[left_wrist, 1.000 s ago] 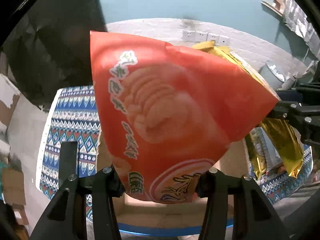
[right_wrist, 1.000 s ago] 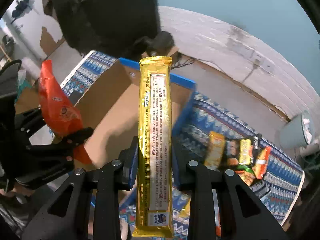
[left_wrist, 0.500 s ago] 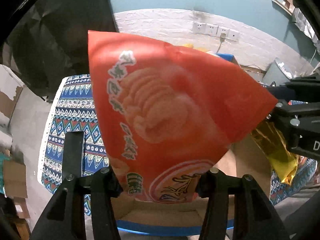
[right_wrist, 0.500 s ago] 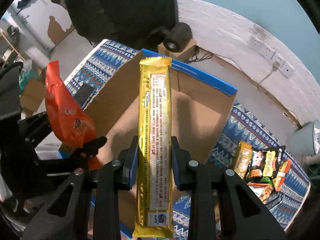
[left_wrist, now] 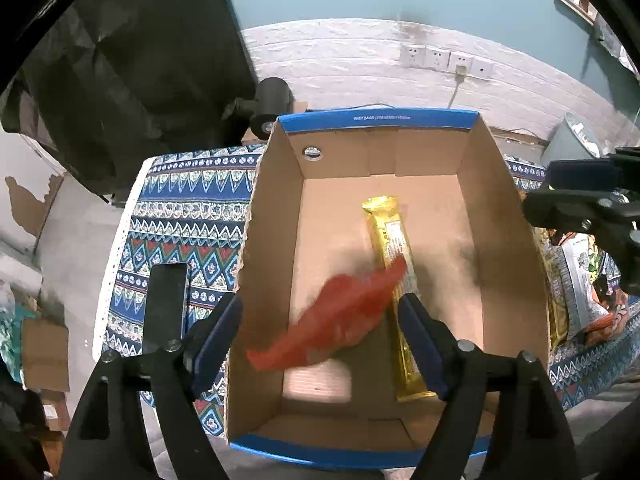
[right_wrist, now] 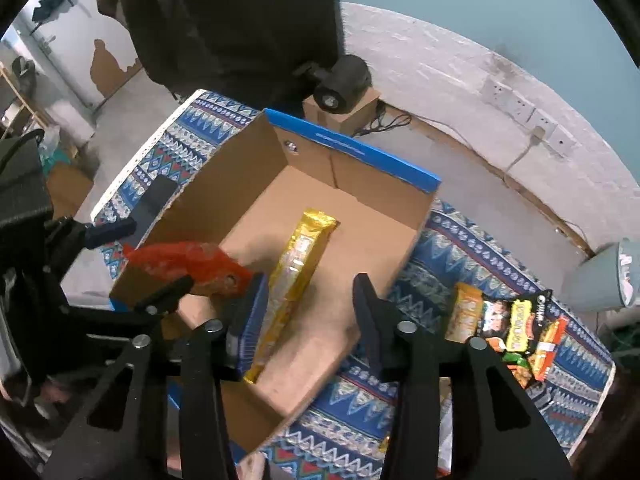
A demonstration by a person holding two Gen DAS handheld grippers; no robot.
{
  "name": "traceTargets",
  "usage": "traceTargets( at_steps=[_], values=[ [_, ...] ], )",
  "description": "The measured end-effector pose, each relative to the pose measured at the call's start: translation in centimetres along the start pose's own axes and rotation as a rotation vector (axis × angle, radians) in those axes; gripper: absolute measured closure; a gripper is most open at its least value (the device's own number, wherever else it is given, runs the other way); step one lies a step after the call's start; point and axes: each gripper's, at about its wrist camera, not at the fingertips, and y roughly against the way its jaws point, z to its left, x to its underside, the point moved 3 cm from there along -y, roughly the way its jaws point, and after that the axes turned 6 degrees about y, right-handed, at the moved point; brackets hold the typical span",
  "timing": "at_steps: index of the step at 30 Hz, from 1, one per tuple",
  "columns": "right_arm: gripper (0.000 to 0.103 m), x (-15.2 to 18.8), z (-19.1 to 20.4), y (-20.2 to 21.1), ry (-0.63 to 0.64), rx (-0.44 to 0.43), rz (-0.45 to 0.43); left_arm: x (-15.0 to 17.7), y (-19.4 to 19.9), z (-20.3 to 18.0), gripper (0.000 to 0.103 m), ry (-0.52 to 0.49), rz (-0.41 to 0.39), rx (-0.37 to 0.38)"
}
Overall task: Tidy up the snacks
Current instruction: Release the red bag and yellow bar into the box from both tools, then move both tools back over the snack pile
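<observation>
An open cardboard box (left_wrist: 376, 118) with a blue rim stands on a patterned cloth (left_wrist: 180, 208). A long gold snack bar (left_wrist: 394, 256) lies loose inside it, also visible in the right wrist view as the gold bar (right_wrist: 300, 264). A red snack bag (left_wrist: 340, 320), blurred, drops free between the pads of my left gripper (left_wrist: 320, 336), whose jaws are opening. The jaws of my right gripper (right_wrist: 308, 320) are opening too, above the box (right_wrist: 352, 148), and no longer press on the bar. The red bag (right_wrist: 192, 264) shows at the box's left wall.
A heap of several snack packets (right_wrist: 512, 332) lies on the cloth to the right of the box. A flat black object (left_wrist: 164, 304) rests on the cloth to the left. A grey bin (right_wrist: 600, 276) and a black cylinder (right_wrist: 340, 84) on a small carton stand beyond.
Both grippers have let go. The red bag has left the left jaws and is falling into the box. The gold bar has dropped from the right jaws onto the box floor.
</observation>
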Motion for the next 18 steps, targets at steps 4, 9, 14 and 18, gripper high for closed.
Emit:
traceTargets(
  at_steps=[4, 9, 14, 18],
  values=[
    [0.054, 1.2, -0.9, 0.9, -0.006, 0.015, -0.004, 0.0, 0.1, -1.0, 0.020, -0.019, 0.005, -0.005],
    [0.054, 2.8, -2.3, 2.3, -0.001, 0.041, -0.011, -0.1, 0.4, -2.6, 0.020, -0.039, 0.016, 0.025],
    [0.051, 4.8, -4.0, 3.6, -0.002, 0.059, -0.018, -0.1, 1.1, -4.2, 0.020, -0.047, 0.009, 0.046],
    [0.049, 6.6, -5.4, 4.4, -0.014, 0.070, -0.017, 0.0, 1.5, -5.9, 0.020, -0.059, 0.019, 0.077]
  ],
)
